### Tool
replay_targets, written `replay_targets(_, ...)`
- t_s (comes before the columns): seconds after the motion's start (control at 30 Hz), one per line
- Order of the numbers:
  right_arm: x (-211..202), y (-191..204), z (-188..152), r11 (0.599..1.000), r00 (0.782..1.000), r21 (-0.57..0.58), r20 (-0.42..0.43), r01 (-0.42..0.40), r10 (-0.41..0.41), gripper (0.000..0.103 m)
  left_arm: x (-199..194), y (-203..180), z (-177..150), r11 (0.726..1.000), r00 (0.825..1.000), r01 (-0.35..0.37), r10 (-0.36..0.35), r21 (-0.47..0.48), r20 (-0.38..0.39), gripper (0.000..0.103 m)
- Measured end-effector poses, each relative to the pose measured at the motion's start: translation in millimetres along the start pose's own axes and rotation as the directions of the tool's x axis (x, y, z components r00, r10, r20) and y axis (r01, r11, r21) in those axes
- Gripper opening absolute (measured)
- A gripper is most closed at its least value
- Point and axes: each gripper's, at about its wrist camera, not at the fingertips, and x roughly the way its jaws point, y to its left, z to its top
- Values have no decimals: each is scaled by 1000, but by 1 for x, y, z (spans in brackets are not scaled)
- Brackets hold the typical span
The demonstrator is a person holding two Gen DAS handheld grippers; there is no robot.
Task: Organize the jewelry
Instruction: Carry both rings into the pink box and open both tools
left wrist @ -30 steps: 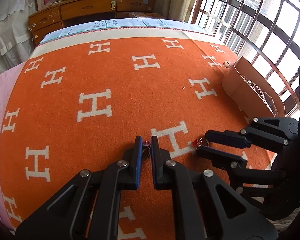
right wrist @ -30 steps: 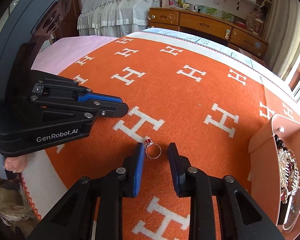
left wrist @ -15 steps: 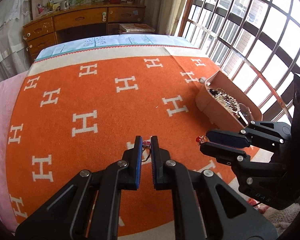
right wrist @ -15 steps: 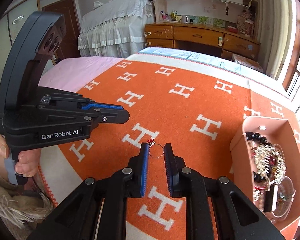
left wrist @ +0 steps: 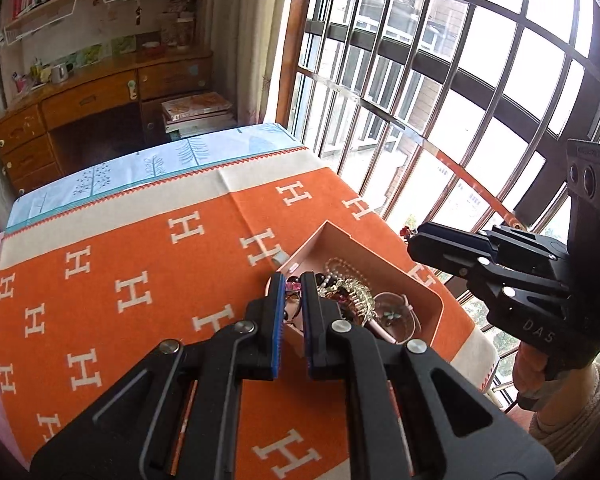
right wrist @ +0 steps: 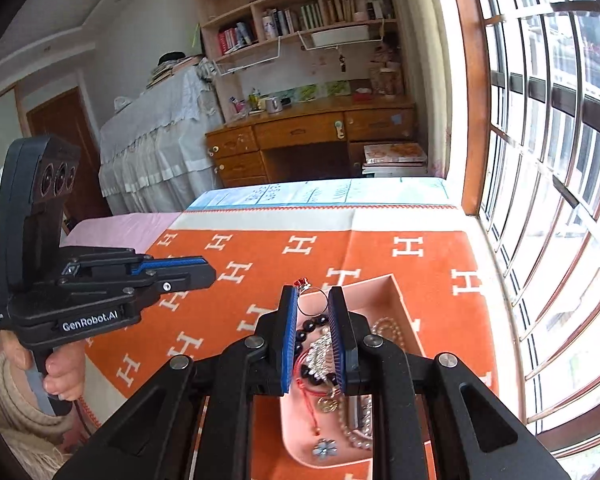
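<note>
Both tongs loaded, one ring each, two rings in all. Left gripper (left wrist: pixel 290 294) clenched on a small ring with a pink stone (left wrist: pixel 293 287), pinched at the very tips; it hangs over the near-left corner of the pink tray (left wrist: pixel 432 294). Seen from the right wrist, the left gripper (right wrist: pixel 210 274) sits at 9 o'clock, left of the tray, its load not visible from that side.

Right gripper (right wrist: pixel 313 300) grasping a silver ring with a red stone (right wrist: pixel 312 302), the band spanning the gap between the blue pads (right wrist: pixel 291 320), the stone poking out at 11 o'clock. It hovers above the tray's far end (right wrist: pixel 400 300), beads and chains directly below.

Step in hand, by my reading: drop both rings into the tray. Advice: lower until the tips are inside the walls, then ease the jaws apart slowly so the ring falls rather than flicks onto the orange H blanket (left wrist: pixel 140 248). Aim for a bare patch, clear of the tangle, or it may snag.

Count: one tray; one black bead bracelet (right wrist: pixel 312 354); one flower charm (right wrist: pixel 325 449); chains too tangled to number.
</note>
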Motion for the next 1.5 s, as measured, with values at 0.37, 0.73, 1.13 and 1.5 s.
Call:
replay_targets(0.37,78,-81,10,985,989,171,-140,-23,47,16,114,-7,4,996,986,-29,14,-85,-166,6)
replay_targets(0.73,138,-87,-5,964,969,256,-213,-70,127,27,142,8,-8,990,973,-11,-21,-137,-228,31)
replay_targets(1.13,114,-84,-9,959,977,272,-165,-84,132,27,113,-5,-9,993,986,-50,32,-109,-164,55)
replay_targets(1.5,75,-65,-21,961,982,262,-136,-93,132,27,58,5,-33,975,986,-148,132,-164,-102,56)
